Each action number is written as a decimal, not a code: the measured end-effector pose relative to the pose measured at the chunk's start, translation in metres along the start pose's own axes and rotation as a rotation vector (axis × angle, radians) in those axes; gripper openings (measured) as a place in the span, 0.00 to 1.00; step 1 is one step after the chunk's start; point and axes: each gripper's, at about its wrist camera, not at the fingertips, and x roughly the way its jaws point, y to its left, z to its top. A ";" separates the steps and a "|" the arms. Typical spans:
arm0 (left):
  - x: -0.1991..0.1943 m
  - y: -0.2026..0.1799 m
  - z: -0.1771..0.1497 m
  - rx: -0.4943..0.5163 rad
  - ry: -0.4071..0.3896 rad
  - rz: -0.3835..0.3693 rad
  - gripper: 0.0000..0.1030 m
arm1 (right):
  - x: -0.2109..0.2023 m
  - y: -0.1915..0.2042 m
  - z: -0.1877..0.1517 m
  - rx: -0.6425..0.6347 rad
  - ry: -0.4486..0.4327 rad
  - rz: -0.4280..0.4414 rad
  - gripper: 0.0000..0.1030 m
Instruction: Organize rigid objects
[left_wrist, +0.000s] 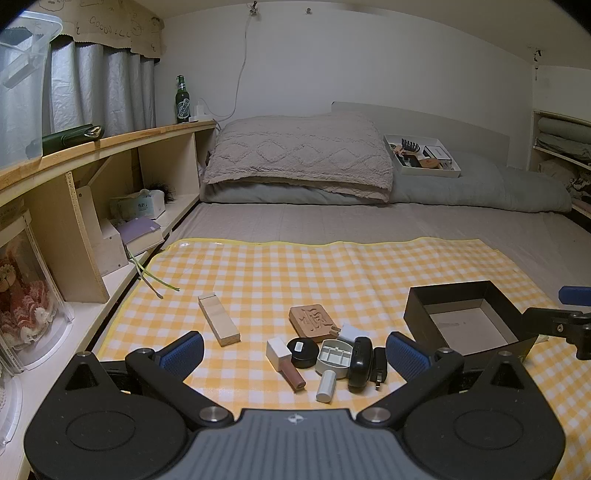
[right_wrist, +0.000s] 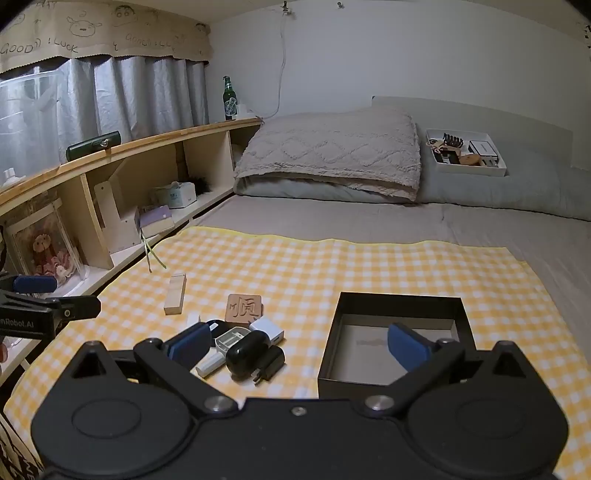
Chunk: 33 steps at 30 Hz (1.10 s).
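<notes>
Hovering: both grippers above the checked mat (left_wrist: 295, 266), nothing touched.
Left gripper (left_wrist: 295, 354): jaws spread wide, empty; small-item cluster framed between the pads.
Right gripper (right_wrist: 299, 345): jaws spread wide, empty; right pad over the black box (right_wrist: 399, 306).
Cluster: black case (left_wrist: 360, 360), white cylinder (left_wrist: 326, 386), carved wooden tile (left_wrist: 314, 320), left of box.
Wooden block (left_wrist: 218, 319): apart, further left.

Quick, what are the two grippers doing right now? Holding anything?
Left gripper: open, holding nothing, above the pile of small objects.
Right gripper: open, holding nothing, near the black box.
</notes>
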 end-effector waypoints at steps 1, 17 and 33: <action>0.000 0.000 0.000 0.000 0.000 -0.001 1.00 | 0.000 0.000 0.000 0.001 0.000 0.000 1.00; 0.000 0.000 0.000 0.001 -0.001 -0.001 1.00 | -0.001 0.001 0.000 -0.010 0.002 0.000 1.00; 0.000 0.000 0.000 0.000 -0.001 0.000 1.00 | -0.001 0.002 0.000 -0.013 0.002 -0.002 1.00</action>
